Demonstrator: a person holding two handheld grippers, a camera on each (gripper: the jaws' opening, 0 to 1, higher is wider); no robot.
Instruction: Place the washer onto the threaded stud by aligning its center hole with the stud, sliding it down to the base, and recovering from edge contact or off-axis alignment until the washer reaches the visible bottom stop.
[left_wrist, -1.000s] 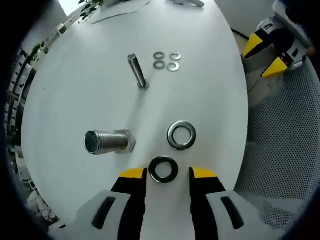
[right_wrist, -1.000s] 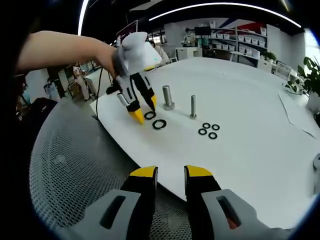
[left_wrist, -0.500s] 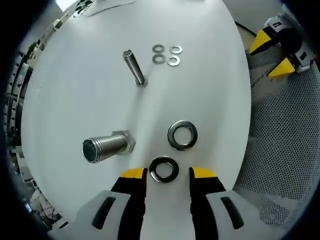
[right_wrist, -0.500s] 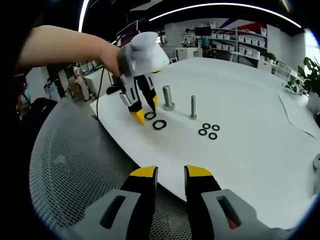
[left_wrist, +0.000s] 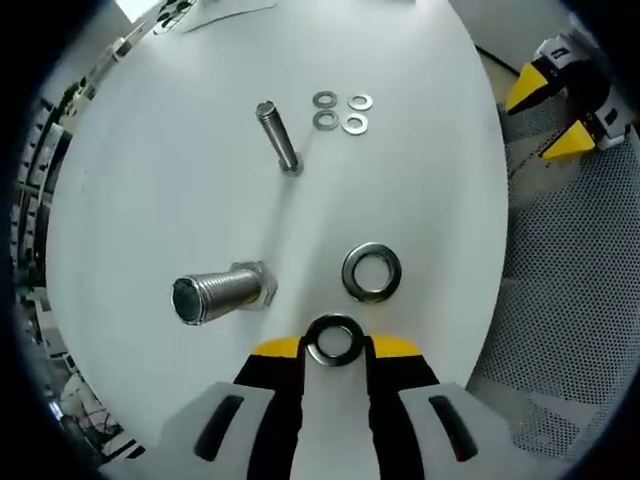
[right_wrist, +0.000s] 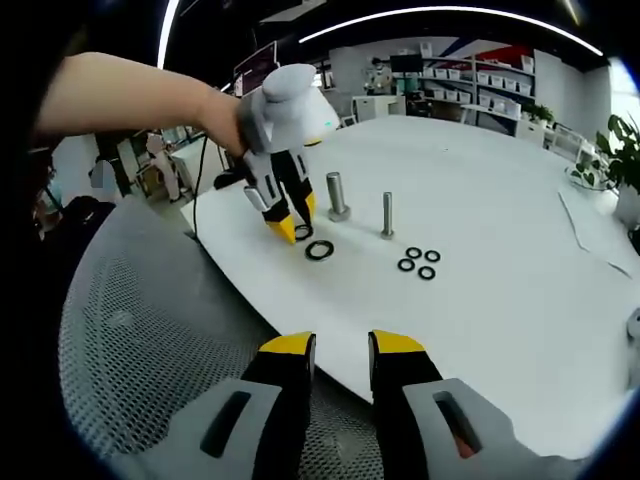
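Dark washer (left_wrist: 334, 340) is pinched at its rim between the yellow tips of the left gripper (left_wrist: 334, 346), flat on the white table (left_wrist: 150, 180) near its edge. Large stud (left_wrist: 215, 295) stands just beside it; a second, bright washer (left_wrist: 371, 272) lies on the stud's far side from nothing, loose. Thin stud (left_wrist: 278, 137) and 4 small washers (left_wrist: 340, 112) sit beyond the large stud. Right gripper (right_wrist: 335, 345) is held narrow and empty, well apart. Grip judged shallow: the washer should be lifted level, its hole centred over the large stud's top before lowering.
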